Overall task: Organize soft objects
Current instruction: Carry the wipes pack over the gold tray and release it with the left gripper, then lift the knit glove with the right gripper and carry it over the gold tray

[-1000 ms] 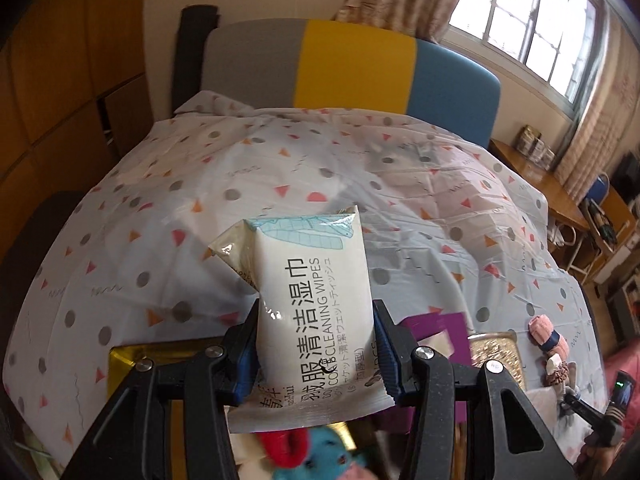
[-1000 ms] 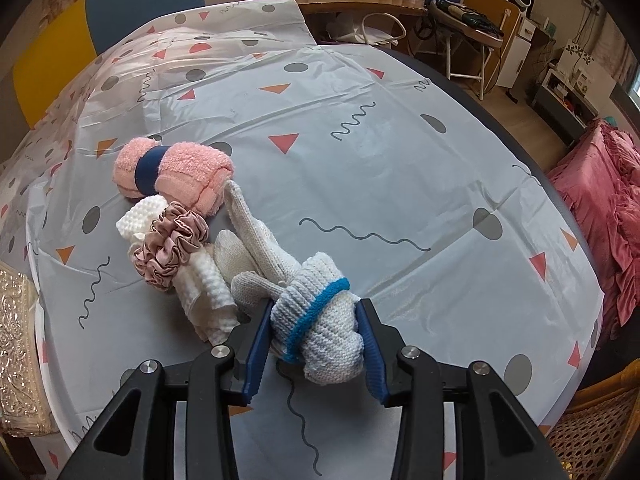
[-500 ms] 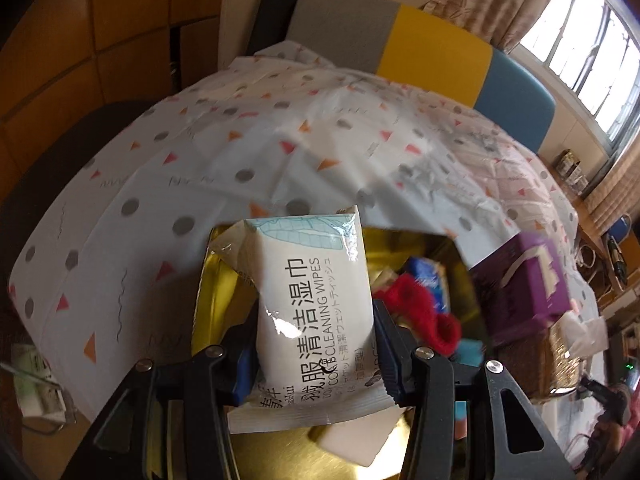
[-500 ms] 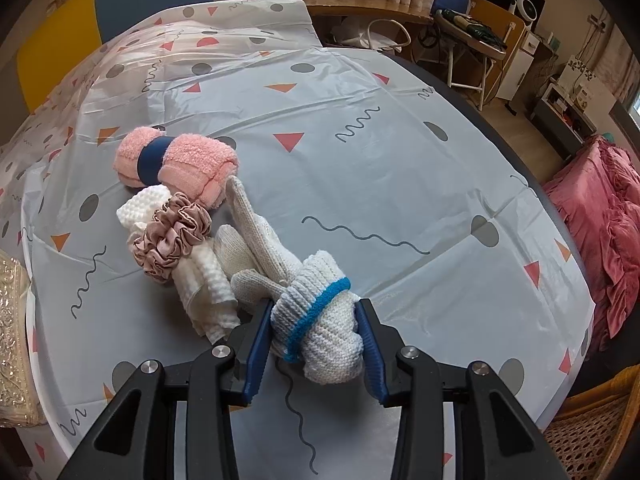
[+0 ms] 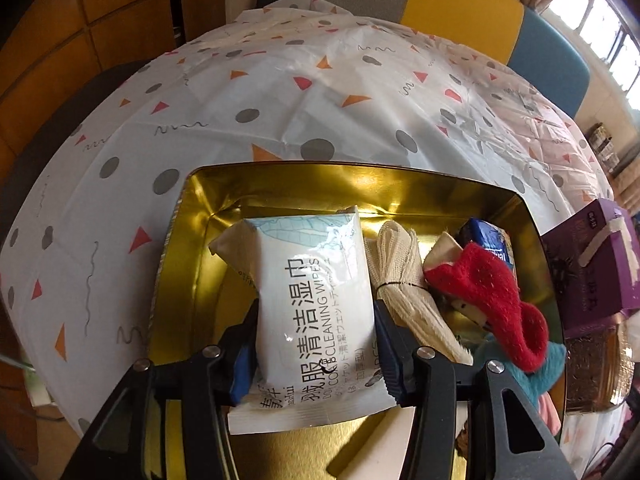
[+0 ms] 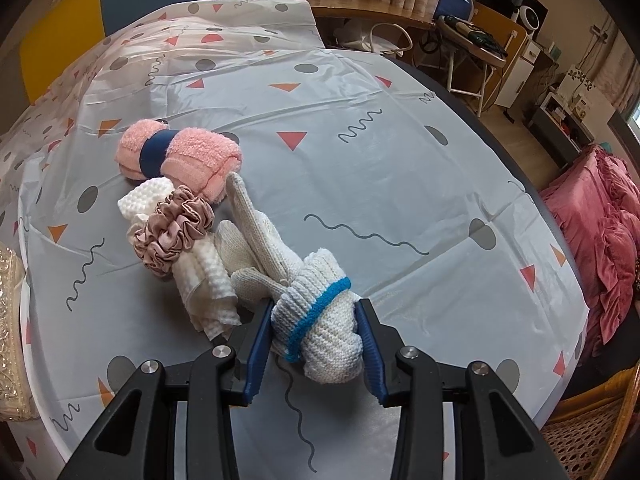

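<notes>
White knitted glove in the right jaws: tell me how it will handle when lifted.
The white knitted glove will probably flop: its fingers trail limp on the tablecloth. Likely light, with grippy knit. It may drag the waffle cloth it touches.

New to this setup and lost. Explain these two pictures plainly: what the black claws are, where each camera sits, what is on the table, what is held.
No robot: a person holds two tools, each with a camera looking along its fingers. The left hand-held gripper, jaws just easing open, has a white wet-wipes pack between them over a gold tin box. The right hand-held gripper grips a white knitted glove with blue band on the patterned tablecloth, near a pink rolled towel and mauve scrunchie.
</notes>
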A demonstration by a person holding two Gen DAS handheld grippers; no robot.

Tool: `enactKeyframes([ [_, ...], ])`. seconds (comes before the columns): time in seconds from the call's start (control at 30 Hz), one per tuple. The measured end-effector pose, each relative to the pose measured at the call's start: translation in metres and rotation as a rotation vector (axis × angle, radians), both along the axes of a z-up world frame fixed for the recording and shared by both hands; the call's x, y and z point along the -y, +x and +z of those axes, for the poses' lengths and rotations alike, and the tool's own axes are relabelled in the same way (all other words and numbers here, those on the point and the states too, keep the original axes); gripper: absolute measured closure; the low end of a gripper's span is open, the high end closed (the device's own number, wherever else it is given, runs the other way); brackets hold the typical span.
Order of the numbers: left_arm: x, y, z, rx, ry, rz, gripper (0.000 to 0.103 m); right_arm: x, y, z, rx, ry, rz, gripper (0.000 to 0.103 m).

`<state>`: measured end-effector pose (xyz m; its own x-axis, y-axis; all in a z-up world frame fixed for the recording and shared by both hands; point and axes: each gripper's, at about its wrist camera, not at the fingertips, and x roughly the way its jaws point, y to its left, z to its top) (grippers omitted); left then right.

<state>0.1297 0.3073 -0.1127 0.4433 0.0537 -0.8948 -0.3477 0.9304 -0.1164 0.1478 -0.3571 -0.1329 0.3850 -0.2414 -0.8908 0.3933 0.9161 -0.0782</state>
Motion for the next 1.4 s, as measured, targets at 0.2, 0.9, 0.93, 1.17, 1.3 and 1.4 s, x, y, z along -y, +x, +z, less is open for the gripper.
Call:
enactKeyframes([
  [0.2,-0.003,0.003,0.001,0.021,0.036,0.035,0.035,-0.003,0.001,-0.001,-0.004,-0.012,0.004,0.062],
  [0.9,0.054,-0.087,0.056,0.235,0.144,0.004,0.031,-0.001,-0.001,0.000,0.005,0.003,-0.007,0.063],
  [0.93,0.057,-0.090,0.058,0.241,0.145,-0.002,0.031,0.000,-0.001,0.000,0.006,0.005,-0.008,0.063],
  [1.17,0.079,-0.112,0.063,0.270,0.163,-0.044,0.030,0.007,-0.003,0.004,0.027,0.040,-0.033,0.065],
  [1.3,0.086,-0.118,0.065,0.281,0.179,-0.057,0.030,0.013,-0.008,0.008,0.052,0.085,-0.063,0.069],
  [1.4,0.090,-0.121,0.066,0.290,0.189,-0.070,0.030,0.013,-0.013,0.010,0.060,0.132,-0.057,0.071],
])
